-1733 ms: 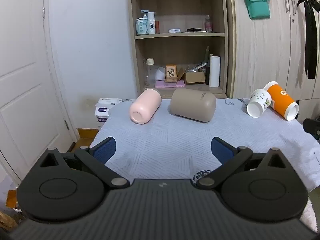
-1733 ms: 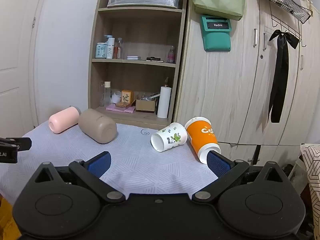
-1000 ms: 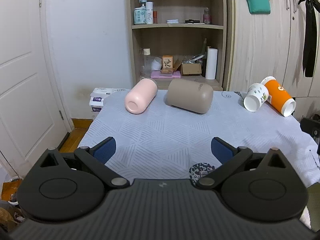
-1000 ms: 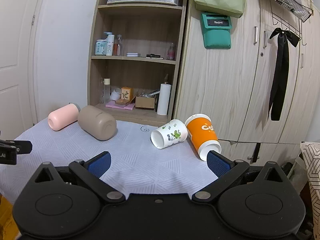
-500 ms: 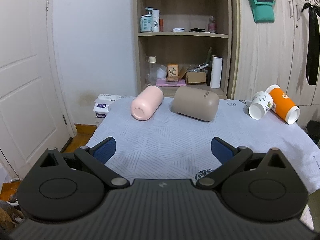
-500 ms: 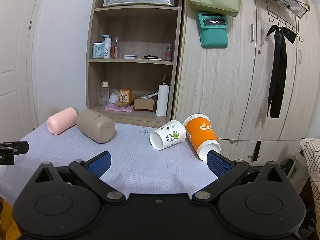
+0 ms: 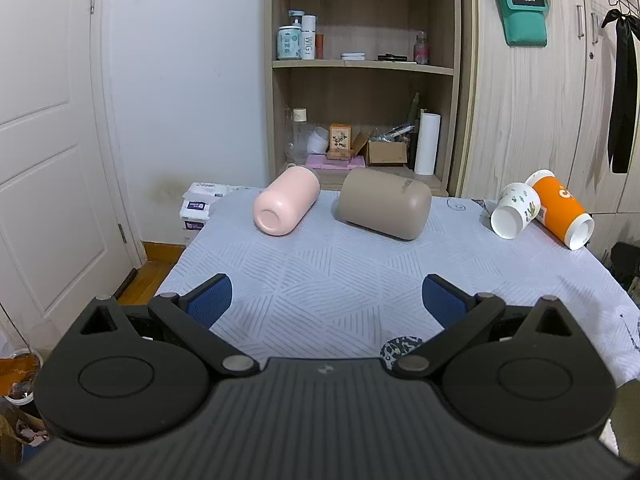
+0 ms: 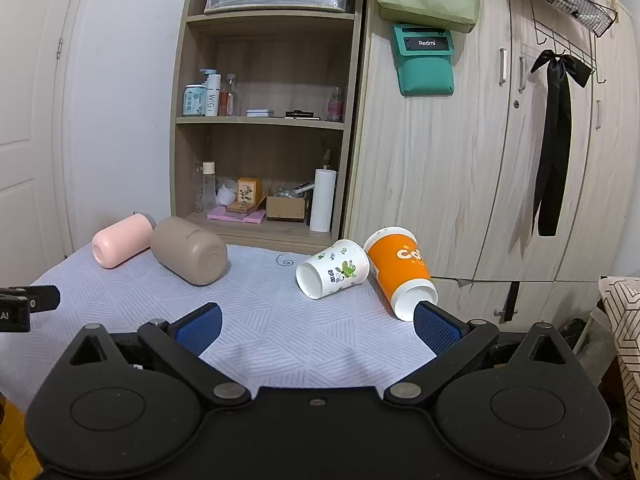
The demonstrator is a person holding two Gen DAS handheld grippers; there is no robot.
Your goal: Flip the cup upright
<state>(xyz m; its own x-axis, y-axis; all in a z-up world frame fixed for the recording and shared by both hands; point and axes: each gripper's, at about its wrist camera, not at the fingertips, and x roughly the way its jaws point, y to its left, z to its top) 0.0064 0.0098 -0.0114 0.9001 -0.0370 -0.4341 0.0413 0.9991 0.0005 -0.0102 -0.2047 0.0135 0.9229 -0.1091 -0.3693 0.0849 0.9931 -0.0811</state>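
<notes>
Several cups lie on their sides on the table's pale patterned cloth (image 7: 328,276): a pink cup (image 7: 286,202) (image 8: 120,246), a large taupe cup (image 7: 382,208) (image 8: 190,250), a white floral paper cup (image 7: 515,210) (image 8: 332,269) and an orange paper cup (image 7: 562,208) (image 8: 400,270). My left gripper (image 7: 326,302) is open and empty above the near table edge, well short of the cups. My right gripper (image 8: 318,326) is open and empty, near the right table edge; its right fingertip (image 8: 436,328) sits just in front of the orange cup's mouth.
A wooden shelf unit (image 7: 360,80) with bottles and boxes stands behind the table. Wardrobe doors (image 8: 480,160) are at the right. A white door (image 7: 48,160) is at the left. A white box (image 7: 196,210) sits beyond the table's left corner.
Both grippers have drifted slightly; the views shifted a little up and down. The cups have not moved and both grippers stayed open.
</notes>
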